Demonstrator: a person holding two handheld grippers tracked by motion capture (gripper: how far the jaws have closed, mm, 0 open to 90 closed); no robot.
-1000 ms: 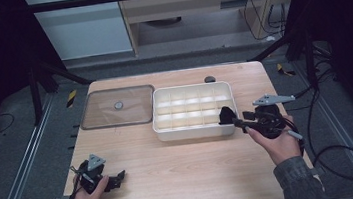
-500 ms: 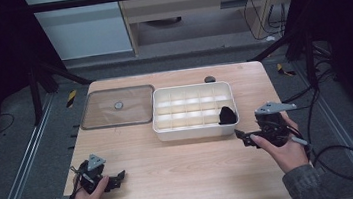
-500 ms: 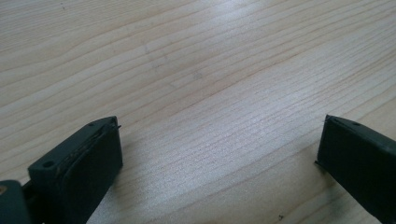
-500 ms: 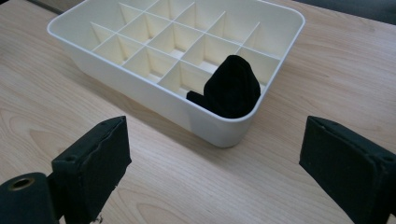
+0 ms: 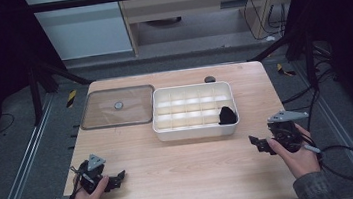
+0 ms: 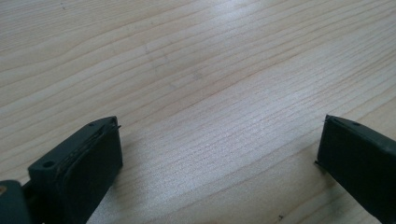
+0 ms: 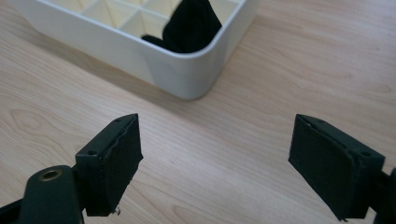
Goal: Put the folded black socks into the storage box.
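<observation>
Hovering just right of white plastic compartment tray w/ black lump, right gripper level, jaws spread, just opened, empty.

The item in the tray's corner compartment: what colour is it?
Black. The item sits in the white tray; the right gripper view shows it best.

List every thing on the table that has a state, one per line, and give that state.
Divided white tray: uncovered, one corner compartment filled.
Black cloth item: sits in the tray's corner compartment nearest the right claw, poking above the rim.
Clear lid: off, lying flat beside the tray.
Left claw: open, nothing between the jaws, low over bare wood.
Right claw: open, has just been opening, nothing between the jaws, clear of the tray.
</observation>
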